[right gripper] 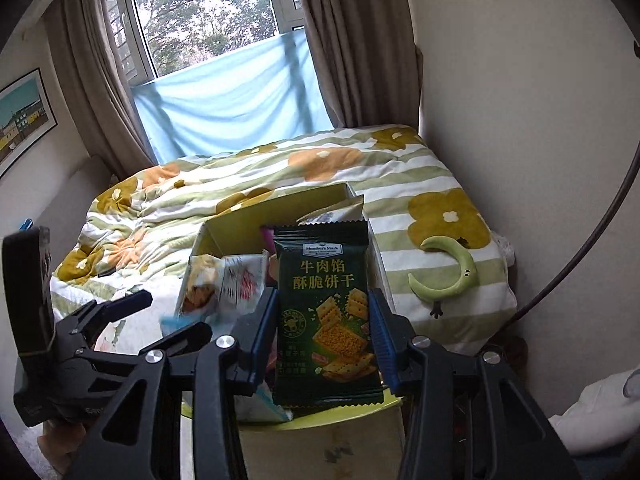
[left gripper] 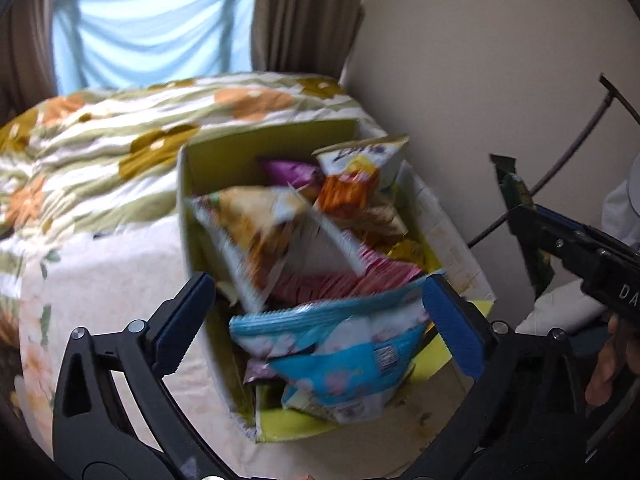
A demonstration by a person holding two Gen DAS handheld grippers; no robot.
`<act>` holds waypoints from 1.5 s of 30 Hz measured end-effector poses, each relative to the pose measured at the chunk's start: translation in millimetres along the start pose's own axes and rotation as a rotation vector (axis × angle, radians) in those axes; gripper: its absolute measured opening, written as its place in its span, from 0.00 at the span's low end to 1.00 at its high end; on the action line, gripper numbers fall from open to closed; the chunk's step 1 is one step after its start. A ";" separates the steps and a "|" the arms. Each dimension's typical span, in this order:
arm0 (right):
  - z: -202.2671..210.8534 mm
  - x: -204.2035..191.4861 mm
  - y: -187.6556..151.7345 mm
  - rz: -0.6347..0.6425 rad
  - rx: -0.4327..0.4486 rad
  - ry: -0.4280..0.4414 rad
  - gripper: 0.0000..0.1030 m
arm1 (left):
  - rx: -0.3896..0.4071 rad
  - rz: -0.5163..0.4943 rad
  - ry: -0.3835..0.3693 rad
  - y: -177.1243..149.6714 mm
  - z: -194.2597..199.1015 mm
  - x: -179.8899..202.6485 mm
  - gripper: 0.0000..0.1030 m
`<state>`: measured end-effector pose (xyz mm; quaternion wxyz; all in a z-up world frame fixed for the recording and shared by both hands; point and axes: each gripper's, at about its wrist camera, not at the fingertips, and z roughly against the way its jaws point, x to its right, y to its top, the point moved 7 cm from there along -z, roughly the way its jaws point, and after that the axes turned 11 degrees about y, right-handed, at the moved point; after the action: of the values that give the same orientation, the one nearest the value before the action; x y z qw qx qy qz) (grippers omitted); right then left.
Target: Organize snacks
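Gripping the dark green cracker packet (right gripper: 326,316) upright between its pads, the right gripper (right gripper: 324,332) is holding it above the open snack box (left gripper: 208,168) on the bed (right gripper: 400,208), seemingly ready for dropping in. Its partner, the left gripper (left gripper: 316,320), is hovering spread wide and empty over the near blue packet (left gripper: 340,360), probably lining up a grasp.

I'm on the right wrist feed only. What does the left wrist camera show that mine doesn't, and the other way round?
Left wrist only: the box's contents from above, with a blue packet nearest, a pink packet behind it and a purple one at the back; the left gripper hangs open over them.

Right wrist only: the printed front of the dark green cracker packet clamped in the right gripper, plus a green moon-shaped plush on the bed.

Both: the yellow-lined cardboard box, the floral duvet and the blue window cloth.
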<state>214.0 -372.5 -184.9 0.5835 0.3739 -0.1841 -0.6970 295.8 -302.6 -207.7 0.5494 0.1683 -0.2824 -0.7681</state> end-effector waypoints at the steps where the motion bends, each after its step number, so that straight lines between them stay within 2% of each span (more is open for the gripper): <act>1: -2.3 1.8 -2.1 0.001 -0.008 0.009 0.40 | -0.003 0.016 0.013 -3.4 0.0 -4.1 0.99; 7: -12.8 3.0 -10.1 0.018 -0.045 0.072 0.40 | 0.006 0.092 0.078 -18.4 12.9 -31.2 0.99; 14: -13.9 -5.3 1.9 0.049 -0.049 0.135 0.40 | 0.032 0.121 0.159 -18.9 37.0 -57.8 0.99; 18: -26.8 -3.5 5.1 0.040 -0.071 0.162 0.41 | 0.019 0.147 0.198 -25.2 47.3 -72.7 0.99; 19: -31.6 -1.5 4.5 0.030 -0.084 0.171 0.45 | 0.012 0.154 0.212 -28.7 48.6 -76.8 0.99; 21: -38.7 5.4 2.2 0.008 -0.104 0.176 0.68 | -0.002 0.169 0.240 -36.2 49.2 -83.9 0.99; 22: -41.6 9.6 0.0 -0.001 -0.116 0.173 0.90 | -0.008 0.179 0.251 -41.8 50.9 -87.9 0.99; 23: -43.3 12.9 -1.9 -0.006 -0.121 0.173 0.99 | -0.013 0.188 0.257 -47.1 52.1 -91.2 0.99; 28: -42.4 26.0 -20.4 -0.002 -0.146 0.095 0.99 | -0.047 0.227 0.269 -75.5 54.2 -106.2 0.99; 33: -26.6 17.5 -31.4 0.032 -0.124 0.062 0.99 | -0.027 0.224 0.265 -83.3 69.0 -117.3 0.99; 37: -3.8 -3.5 -31.1 0.049 -0.080 0.054 0.99 | 0.026 0.204 0.278 -75.9 97.5 -126.6 0.99; 42: 35.9 -50.9 -27.0 0.093 -0.007 0.054 0.99 | 0.137 0.196 0.272 -65.0 158.1 -140.0 0.99; 45: 60.0 -83.2 -27.0 0.127 0.044 0.042 0.99 | 0.206 0.183 0.322 -63.0 197.8 -150.0 0.99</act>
<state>154.8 -297.4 -139.0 0.6220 0.3886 -0.2106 -0.6463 187.0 -97.6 -99.4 0.6347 0.3179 -0.2821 -0.6454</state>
